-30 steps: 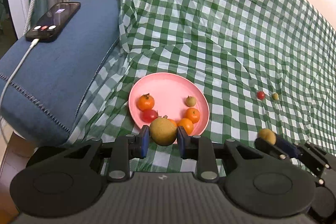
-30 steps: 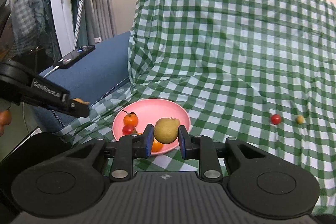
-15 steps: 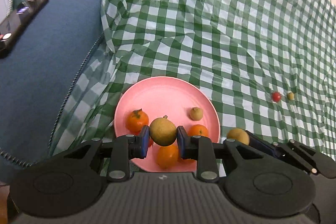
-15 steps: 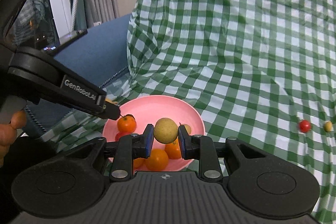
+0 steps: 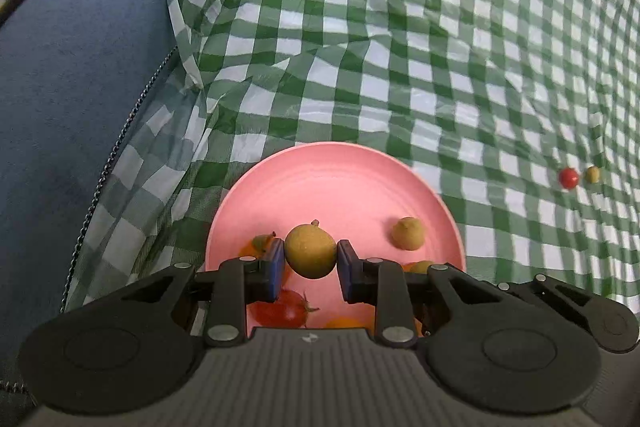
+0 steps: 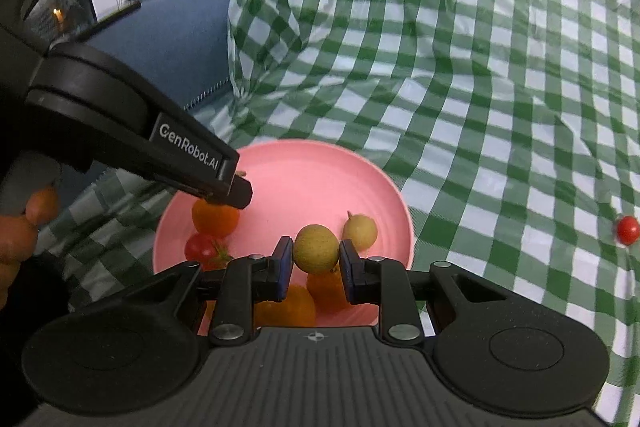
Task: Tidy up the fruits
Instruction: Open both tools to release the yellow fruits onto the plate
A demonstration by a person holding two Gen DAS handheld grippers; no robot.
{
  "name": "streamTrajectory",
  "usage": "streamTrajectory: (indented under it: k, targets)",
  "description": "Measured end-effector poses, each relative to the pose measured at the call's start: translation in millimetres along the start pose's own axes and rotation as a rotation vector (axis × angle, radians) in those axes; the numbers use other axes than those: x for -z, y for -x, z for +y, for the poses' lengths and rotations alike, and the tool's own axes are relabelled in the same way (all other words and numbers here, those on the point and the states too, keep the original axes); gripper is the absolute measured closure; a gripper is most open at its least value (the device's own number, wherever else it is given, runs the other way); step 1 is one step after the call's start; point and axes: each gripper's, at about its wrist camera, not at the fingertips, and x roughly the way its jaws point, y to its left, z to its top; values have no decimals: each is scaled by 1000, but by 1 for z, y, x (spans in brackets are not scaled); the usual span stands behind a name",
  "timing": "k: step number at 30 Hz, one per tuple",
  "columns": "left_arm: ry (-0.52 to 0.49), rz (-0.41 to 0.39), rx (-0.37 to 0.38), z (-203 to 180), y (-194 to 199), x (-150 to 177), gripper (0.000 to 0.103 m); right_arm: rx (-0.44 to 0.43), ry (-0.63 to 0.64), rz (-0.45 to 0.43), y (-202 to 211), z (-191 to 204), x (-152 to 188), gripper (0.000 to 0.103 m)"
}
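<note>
A green-and-white checked cloth (image 5: pixel 400 47) is filling most of both views, draping down from the top of the frame. A blue cushion (image 5: pixel 72 87) is occupying the left side of the left wrist view. A pink plate (image 5: pixel 340 179) is sitting on the cloth at lower centre, just right of the cushion.

The left gripper (image 5: pixel 311 259) is showing at the bottom centre of its view, its jaws closed down to the width of a brownish-yellow round fruit (image 5: pixel 311 251) and clamping it above the plate. The right gripper (image 6: pixel 316 259) is likewise squeezing a yellow-green round fruit (image 6: pixel 316 249) over the plate, at lower centre of its view.

On the plate, an orange fruit (image 6: pixel 215 217) is lying at the left under the left gripper's finger, a red tomato (image 6: pixel 202 247) below it, and a small yellowish fruit (image 6: pixel 361 231) right of centre.

Towards the right edge, well apart from the plate, a small red fruit (image 5: pixel 568 177) and a small yellow fruit (image 5: pixel 592 174) are lying just beside each other on the cloth.
</note>
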Motion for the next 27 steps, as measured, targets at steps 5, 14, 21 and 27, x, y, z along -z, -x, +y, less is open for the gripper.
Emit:
streamTrajectory:
  k: [5, 14, 21, 27]
  targets:
    - [-12, 32, 5, 1, -15, -3, 72, 4, 9, 10, -12, 1, -5, 77]
    - [7, -94, -28, 12, 30, -6, 0, 24, 29, -35, 7, 8, -16, 20]
    - [51, -51, -128, 31, 72, 34, 0, 34, -94, 14, 58, 7, 9, 14]
    - [93, -19, -173, 27, 107, 80, 0, 56, -187, 6, 110, 8, 24, 11]
